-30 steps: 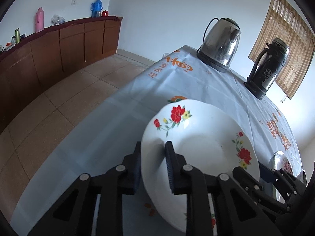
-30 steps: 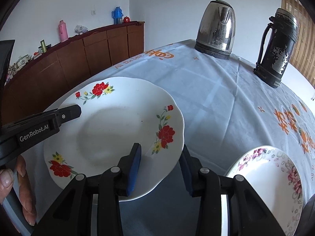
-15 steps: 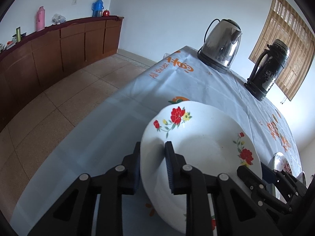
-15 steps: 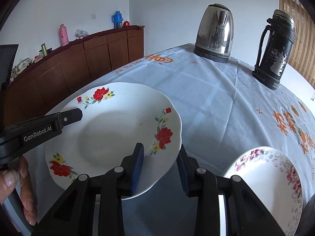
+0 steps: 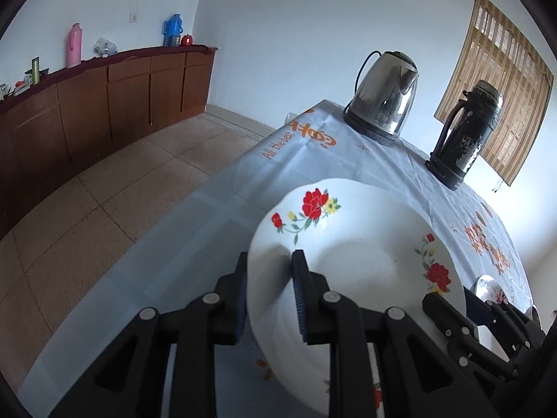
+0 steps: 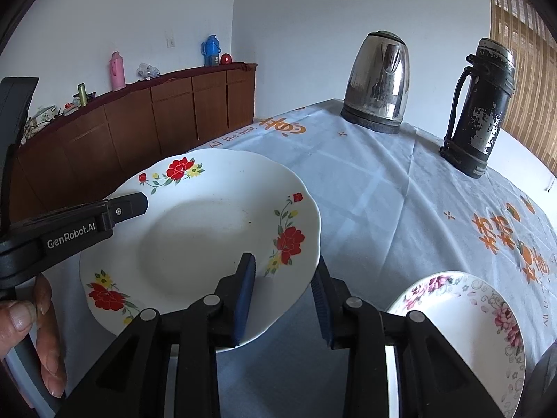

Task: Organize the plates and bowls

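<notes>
Right wrist view shows the big white plate with red flowers [image 6: 195,230] held up off the desk [image 6: 376,188], which has a pale blue cloth on it. The left tool [image 5: 268,296] is squeezed tight on the plate's rim, one pad above and one pad below. The right tool [image 6: 282,296] sits at the other side of the plate. Its jaws have just been closing and the rim is between them. One pad lies on top of the plate, but the other one looks a little way off the edge, so I think it has not got hold yet.

Just to the right of the right tool, a second white plate with pink flowers [image 6: 470,327] lies flat on the desk. Far ahead of both tools stand a shiny metal kettle [image 6: 377,83] and a dark old flask [image 6: 482,104].

I think the job is only beginning. One plate is lifted but not put anywhere yet. The pink one waits. Nothing is stacked, and I see no bowls for sure.

Words I can read: "GenRobot.AI" in white on the left tool's arm in the right wrist view. The cloth says "All the best" in orange, next to big orange signs I cannot read.
</notes>
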The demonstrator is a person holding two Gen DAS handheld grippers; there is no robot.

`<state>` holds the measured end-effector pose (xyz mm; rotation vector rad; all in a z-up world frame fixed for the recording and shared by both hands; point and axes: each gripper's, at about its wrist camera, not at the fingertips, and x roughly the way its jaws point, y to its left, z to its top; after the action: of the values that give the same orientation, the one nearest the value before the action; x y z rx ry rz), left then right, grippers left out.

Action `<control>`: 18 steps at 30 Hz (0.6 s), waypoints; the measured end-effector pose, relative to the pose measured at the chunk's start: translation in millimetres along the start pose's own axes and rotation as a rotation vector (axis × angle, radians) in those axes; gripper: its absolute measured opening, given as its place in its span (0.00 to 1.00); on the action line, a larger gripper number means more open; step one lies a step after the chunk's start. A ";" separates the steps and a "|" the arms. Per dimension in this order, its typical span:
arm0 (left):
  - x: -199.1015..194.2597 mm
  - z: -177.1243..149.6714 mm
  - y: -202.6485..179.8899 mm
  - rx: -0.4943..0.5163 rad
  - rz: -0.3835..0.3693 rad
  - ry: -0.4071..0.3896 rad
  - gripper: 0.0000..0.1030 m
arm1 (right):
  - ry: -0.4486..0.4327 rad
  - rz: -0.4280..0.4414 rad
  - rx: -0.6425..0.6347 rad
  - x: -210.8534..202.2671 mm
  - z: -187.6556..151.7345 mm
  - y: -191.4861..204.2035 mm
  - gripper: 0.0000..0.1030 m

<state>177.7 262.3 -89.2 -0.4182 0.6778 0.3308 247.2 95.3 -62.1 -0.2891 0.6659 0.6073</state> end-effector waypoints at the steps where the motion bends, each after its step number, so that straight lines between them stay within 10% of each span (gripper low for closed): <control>1: -1.8 -0.1 -0.7 0.004 0.000 -0.010 0.20 | -0.010 -0.005 -0.004 -1.7 -0.1 0.9 0.33; 18: -17.4 -1.4 -10.1 0.059 -0.025 -0.088 0.21 | -0.079 -0.036 -0.002 -23.2 -9.1 -0.7 0.33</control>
<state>168.5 250.2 -76.0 -0.3540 0.5947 0.3034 228.7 80.7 -53.7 -0.2773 0.5833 0.5815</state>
